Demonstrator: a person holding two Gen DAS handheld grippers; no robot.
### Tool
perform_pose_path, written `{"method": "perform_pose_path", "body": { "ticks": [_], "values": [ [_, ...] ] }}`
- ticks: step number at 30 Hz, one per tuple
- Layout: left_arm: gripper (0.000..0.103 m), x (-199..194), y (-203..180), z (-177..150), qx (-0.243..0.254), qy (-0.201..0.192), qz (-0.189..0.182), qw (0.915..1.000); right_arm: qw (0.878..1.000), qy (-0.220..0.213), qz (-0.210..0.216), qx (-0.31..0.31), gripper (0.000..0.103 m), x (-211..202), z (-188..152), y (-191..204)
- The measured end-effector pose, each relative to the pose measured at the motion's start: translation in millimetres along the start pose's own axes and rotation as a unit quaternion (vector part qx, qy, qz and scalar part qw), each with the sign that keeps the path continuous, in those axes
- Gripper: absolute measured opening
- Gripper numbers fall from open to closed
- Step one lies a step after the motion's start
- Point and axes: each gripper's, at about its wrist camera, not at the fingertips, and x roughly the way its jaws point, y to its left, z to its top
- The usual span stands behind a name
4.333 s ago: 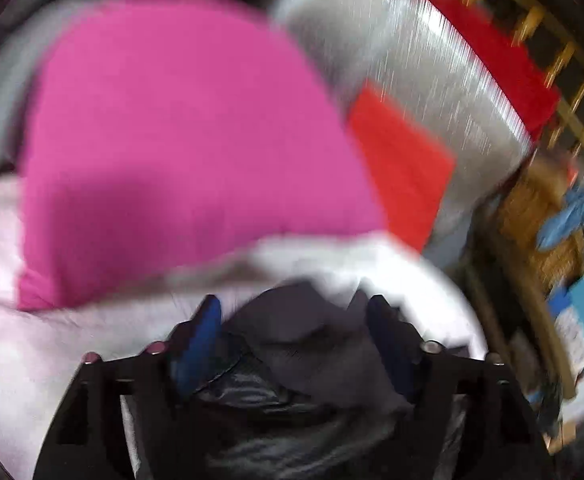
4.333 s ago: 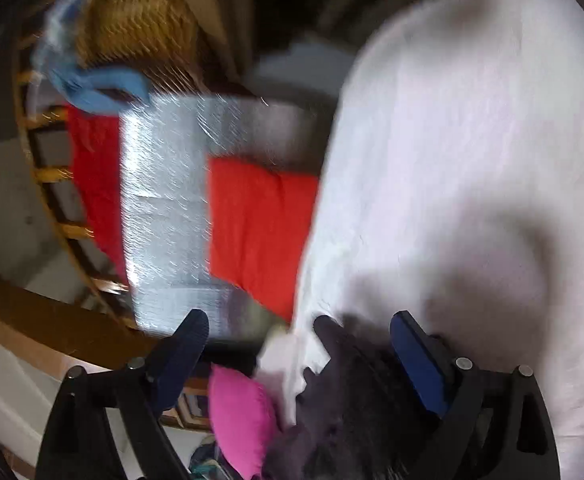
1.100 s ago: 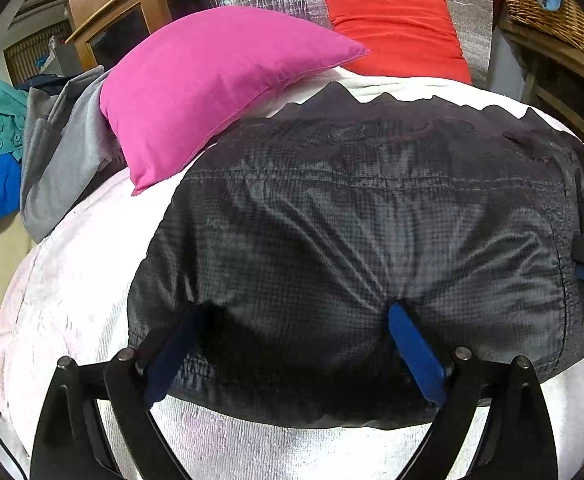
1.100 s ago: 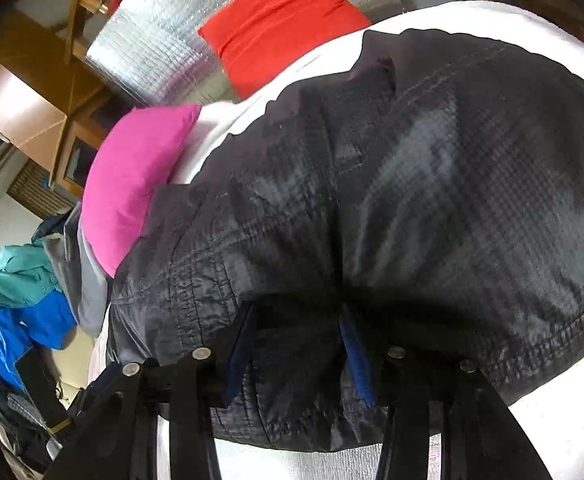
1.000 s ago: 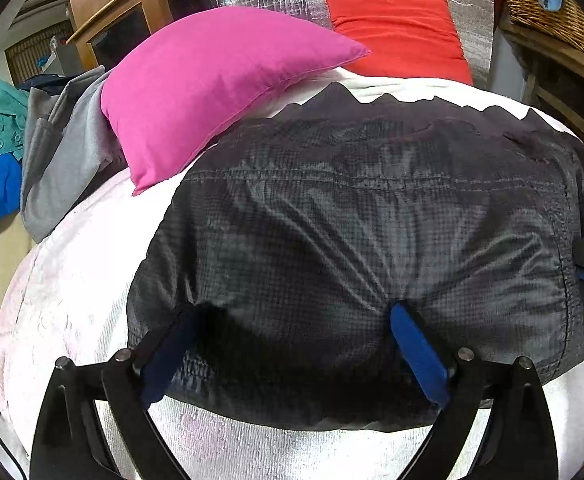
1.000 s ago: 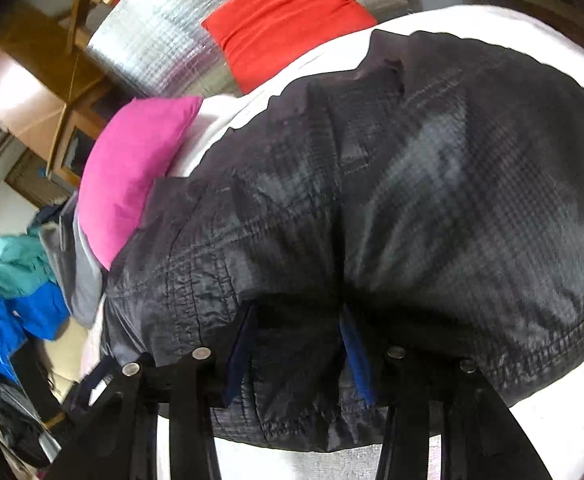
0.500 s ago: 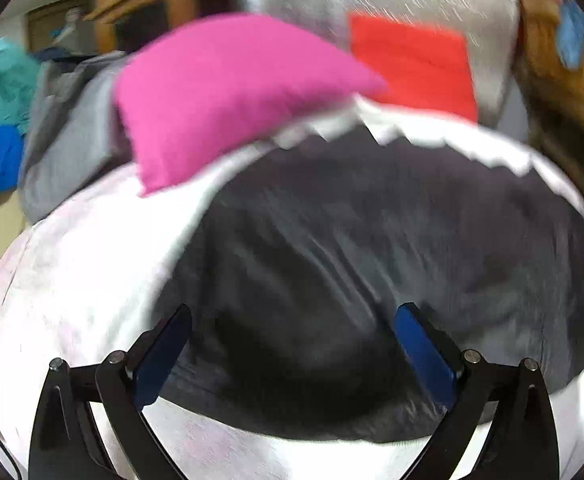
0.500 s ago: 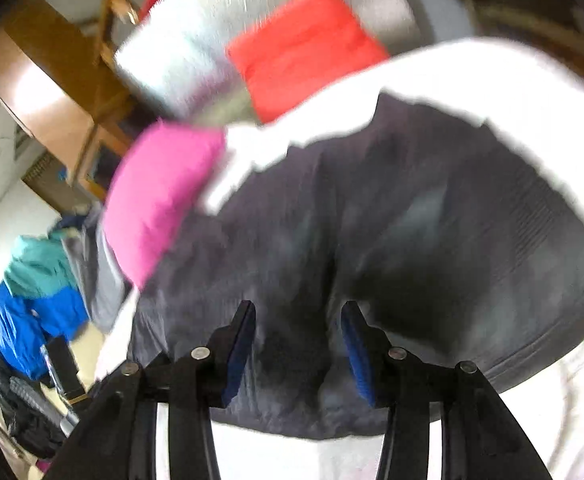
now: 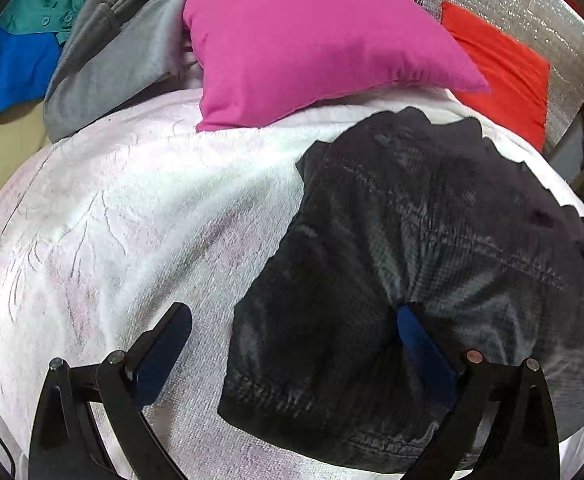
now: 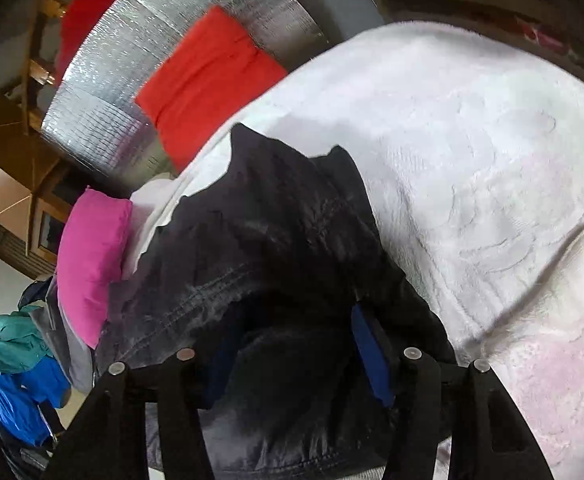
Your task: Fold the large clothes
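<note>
We hold the left hand-held gripper (image 9: pixel 292 344) wide over the black jacket's (image 9: pixel 431 260) edge on the bed (image 9: pixel 132 220); our right hand-held gripper (image 10: pixel 295 348) stands part open, jacket fabric between its fingers.

Motion blur softens the black garment (image 9: pixel 431 240) across both views. Its near hem runs off the lower edge under the right gripper (image 10: pixel 295 344), whose left pad sits half buried in dark folds.
</note>
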Motion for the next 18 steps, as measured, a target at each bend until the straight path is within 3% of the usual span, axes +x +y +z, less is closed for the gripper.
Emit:
{"method": "perform_pose_path", "body": {
  "ticks": [4,7,12,18],
  "values": [
    [0.102,-15,8,4,-0.015,-0.027,-0.007,0.9995,0.999,-0.042,0.020,0.028,0.069,-39,-3,-18],
    [0.102,-24,25,10,-0.039,-0.040,-0.032,0.9979,0.997,-0.046,0.032,0.050,0.071,-59,-13,-38],
    [0.102,-10,46,6,-0.100,0.024,-0.114,0.9881,0.991,-0.031,0.070,0.109,0.078,-72,-39,-70],
    [0.102,-1,51,5,-0.118,0.049,-0.127,0.9836,0.985,0.000,0.095,0.141,0.078,-51,-59,-73]
  ]
}}
